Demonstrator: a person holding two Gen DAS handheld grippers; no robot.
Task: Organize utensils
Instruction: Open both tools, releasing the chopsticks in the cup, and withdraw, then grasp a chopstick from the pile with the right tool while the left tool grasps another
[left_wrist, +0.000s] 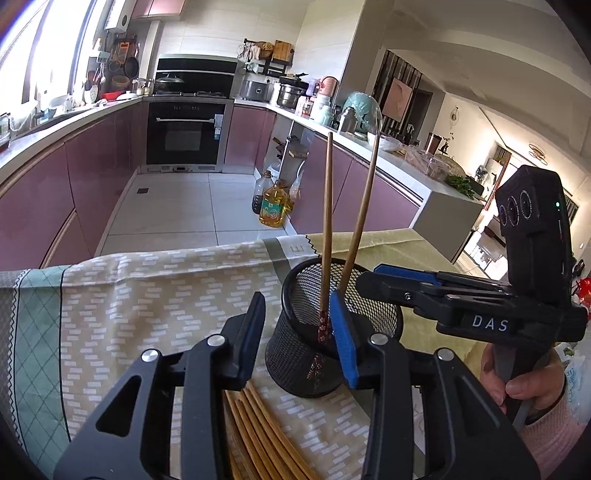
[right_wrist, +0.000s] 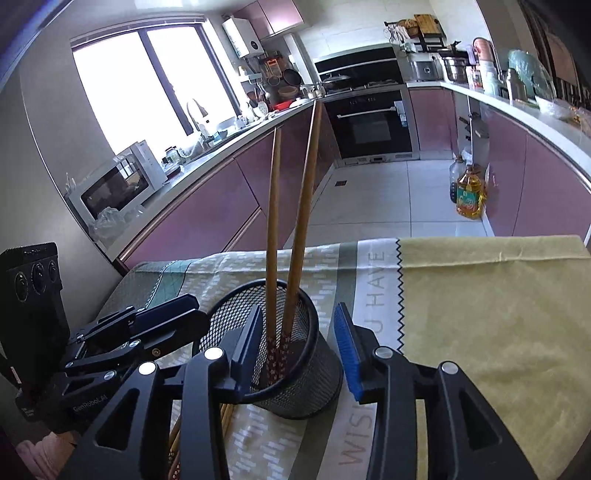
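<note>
Chopsticks are the task's concern: two (left_wrist: 327, 229) stand upright in the holder (left_wrist: 332, 332), a black mesh cup sitting on the cloth (left_wrist: 147, 288) near the middle of the table, their patterned ends down inside and their plain ends leaning slightly apart above the rim. A loose bundle of further chopsticks (left_wrist: 255, 432) lies flat on the cloth at the near edge, just in front of the holder and under the left gripper (left_wrist: 299, 339).

Both grippers are released. The left gripper's jaws stand apart with nothing pressed between the pads; the holder's near wall and one chopstick show through the gap, but the pads do not touch them. The right gripper (right_wrist: 299, 347) is likewise parted, its jaws straddling the holder's near rim from above with the two chopsticks in view between them and no contact that I can make out. In the left view, the right gripper reaches in over the holder's right rim, gripped by a hand (left_wrist: 524, 384) in a pink sleeve.

By my reading, the step in hand is the drop-off: a pair has gone into the holder and both grippers have let go. Most of the work is left, since the bundle is untouched on the cloth.

The next move likely calls for lifting both grippers clear without knocking the standing pair, then lowering to the bundle at the near edge and pinching single sticks off the flat cloth, which needs a shallow, careful approach because they lie packed side by side.
</note>
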